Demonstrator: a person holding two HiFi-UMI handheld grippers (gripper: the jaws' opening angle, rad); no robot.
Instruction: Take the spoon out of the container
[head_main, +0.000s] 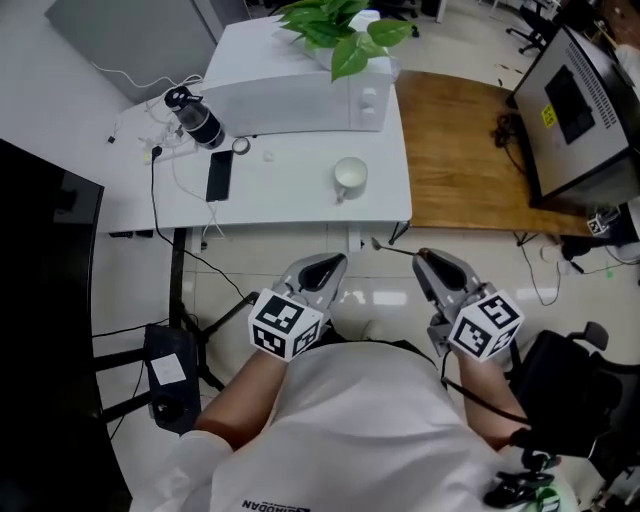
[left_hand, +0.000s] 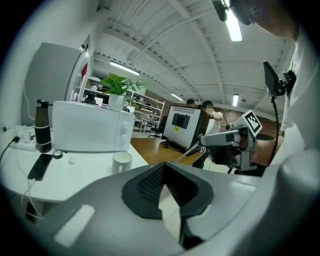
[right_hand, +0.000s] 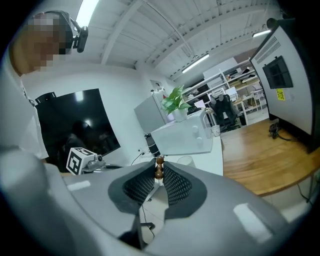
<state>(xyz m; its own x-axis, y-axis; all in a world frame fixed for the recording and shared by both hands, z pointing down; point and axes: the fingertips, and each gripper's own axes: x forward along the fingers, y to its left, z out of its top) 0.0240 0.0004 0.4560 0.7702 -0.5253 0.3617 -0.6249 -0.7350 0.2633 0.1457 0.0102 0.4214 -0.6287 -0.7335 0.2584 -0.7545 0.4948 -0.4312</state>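
Observation:
A white mug (head_main: 350, 177) stands on the white table (head_main: 290, 200), also seen as the mug (left_hand: 121, 161) in the left gripper view. My right gripper (head_main: 425, 257) is held over the floor, well short of the table, shut on a thin metal spoon (head_main: 393, 248) that sticks out to the left. The spoon's brown beaded end (right_hand: 159, 166) shows pinched between the pads of the right gripper (right_hand: 159, 172). In the left gripper view the spoon (left_hand: 187, 155) slants down from that gripper. My left gripper (head_main: 335, 262) hangs beside it; its tips (left_hand: 163, 167) meet with nothing between them.
On the white table stand a white microwave (head_main: 300, 95) with a potted plant (head_main: 335, 25) on top, a dark bottle (head_main: 200, 120) and a black phone (head_main: 219, 175). A wooden table (head_main: 460, 150) adjoins on the right, with a large screen (head_main: 575, 110) beyond it. A dark panel (head_main: 40, 300) stands at the left.

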